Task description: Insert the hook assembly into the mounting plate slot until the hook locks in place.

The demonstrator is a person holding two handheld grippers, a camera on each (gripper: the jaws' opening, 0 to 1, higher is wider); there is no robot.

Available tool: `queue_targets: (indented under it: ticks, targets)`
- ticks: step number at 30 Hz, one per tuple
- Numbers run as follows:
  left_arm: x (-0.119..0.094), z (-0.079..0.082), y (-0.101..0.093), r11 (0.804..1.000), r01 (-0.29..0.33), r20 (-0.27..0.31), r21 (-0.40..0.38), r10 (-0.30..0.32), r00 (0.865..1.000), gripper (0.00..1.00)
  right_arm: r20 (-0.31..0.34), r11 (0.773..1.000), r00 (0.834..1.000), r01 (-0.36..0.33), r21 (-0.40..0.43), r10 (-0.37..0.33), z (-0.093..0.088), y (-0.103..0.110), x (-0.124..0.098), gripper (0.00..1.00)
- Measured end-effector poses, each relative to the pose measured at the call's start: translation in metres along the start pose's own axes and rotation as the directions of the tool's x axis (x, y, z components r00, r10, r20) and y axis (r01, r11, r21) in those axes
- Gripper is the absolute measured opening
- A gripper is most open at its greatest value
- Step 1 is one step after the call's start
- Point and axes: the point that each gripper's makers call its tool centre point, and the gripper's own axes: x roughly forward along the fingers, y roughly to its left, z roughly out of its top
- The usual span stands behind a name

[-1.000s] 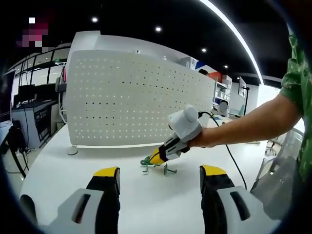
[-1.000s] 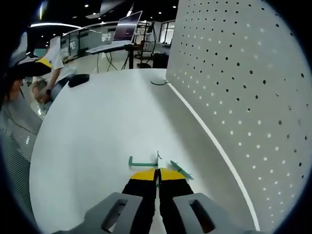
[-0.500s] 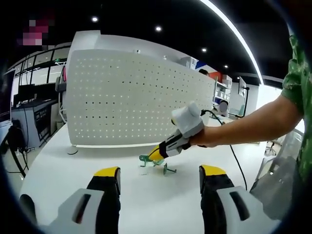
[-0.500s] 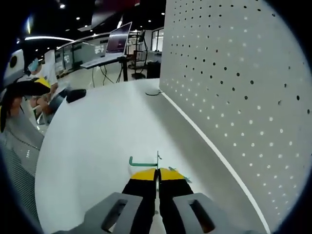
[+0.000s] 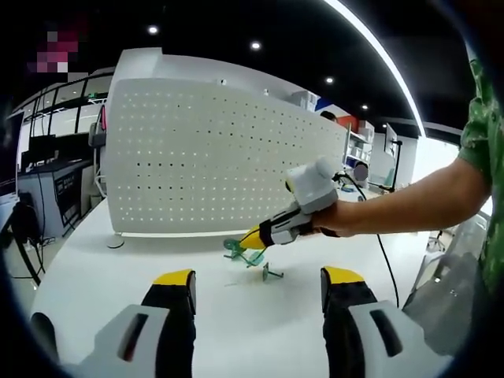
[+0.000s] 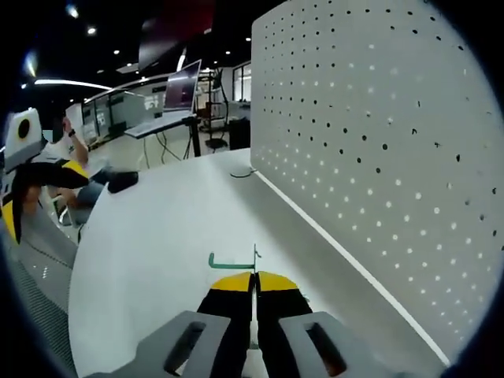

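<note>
Green hook [image 6: 233, 260] sits pinched in your right gripper [image 6: 253, 285]; left gripper [image 5: 257, 285] gapes idle. Level it, aim squarely at a pegboard [image 6: 370, 157] hole.

— What carries everything here?

— A white worktop [image 5: 94, 260], smooth and bare over most of its surface.

— What stands on it?

— A white perforated panel [image 5: 220, 165] stands upright along the far edge, on small feet. A thin dark cable loop [image 6: 244, 172] lies by its end. One small green hook piece [image 5: 272, 272] rests near the middle. A dark object [image 6: 122, 181] lies near another edge.
</note>
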Motion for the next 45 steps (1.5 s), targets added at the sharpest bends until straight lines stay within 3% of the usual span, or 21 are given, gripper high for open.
queue_targets:
  ticks: [12,28,45]
  targets:
    - [0.003,0.003,-0.001,1.0,0.003,-0.002,0.003,-0.003,1.0,0.65,0.052,1.0,0.998,0.022,0.022,-0.023,0.013,-0.001,-0.016,0.0]
    - [0.021,0.052,-0.001,0.998,0.033,0.06,0.055,-0.036,0.998,0.64,0.144,0.997,0.987,0.065,0.039,-0.07,0.044,-0.002,-0.042,0.0]
    - [0.038,0.083,0.001,0.995,0.059,0.071,0.074,-0.065,0.995,0.62,0.242,0.99,0.962,0.108,0.087,-0.126,0.073,0.0,-0.072,0.0]
